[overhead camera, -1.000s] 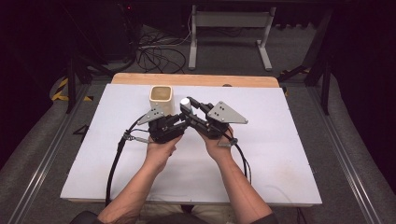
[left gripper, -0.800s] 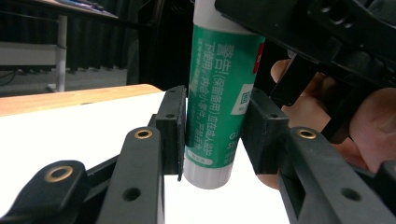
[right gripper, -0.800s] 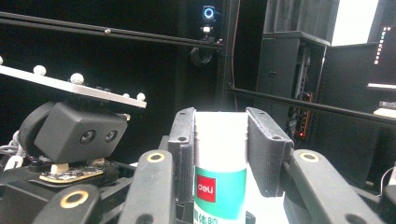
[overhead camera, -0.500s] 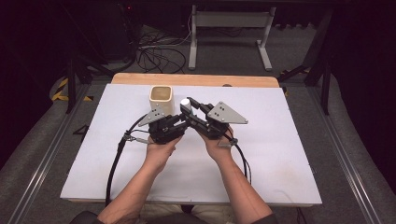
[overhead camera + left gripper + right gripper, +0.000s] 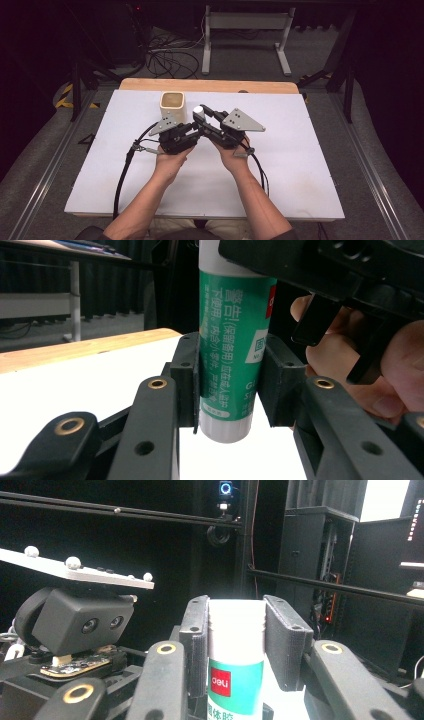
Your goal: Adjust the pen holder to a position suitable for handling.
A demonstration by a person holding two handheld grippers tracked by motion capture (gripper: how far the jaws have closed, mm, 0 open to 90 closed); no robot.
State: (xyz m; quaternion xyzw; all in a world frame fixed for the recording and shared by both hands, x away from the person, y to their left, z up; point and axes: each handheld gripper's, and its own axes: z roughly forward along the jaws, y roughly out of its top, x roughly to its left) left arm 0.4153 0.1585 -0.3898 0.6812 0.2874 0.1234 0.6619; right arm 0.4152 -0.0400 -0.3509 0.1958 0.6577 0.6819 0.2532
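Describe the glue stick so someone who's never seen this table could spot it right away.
Start at the white table and find the person's two hands meeting near its middle, just in front of the beige cup. Both grippers clamp one upright tube between them: the glue stick. Nothing else there has its green label and white ends.

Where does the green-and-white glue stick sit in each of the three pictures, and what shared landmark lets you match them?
High view: the glue stick shows as a small white end at table centre, where the two grippers meet, right of the beige cup.
Left gripper view: upright at centre, between that gripper's jaws.
Right gripper view: bottom centre, white end up, between that gripper's jaws.
Shared landmark: the white table, also behind the stick in the left gripper view.
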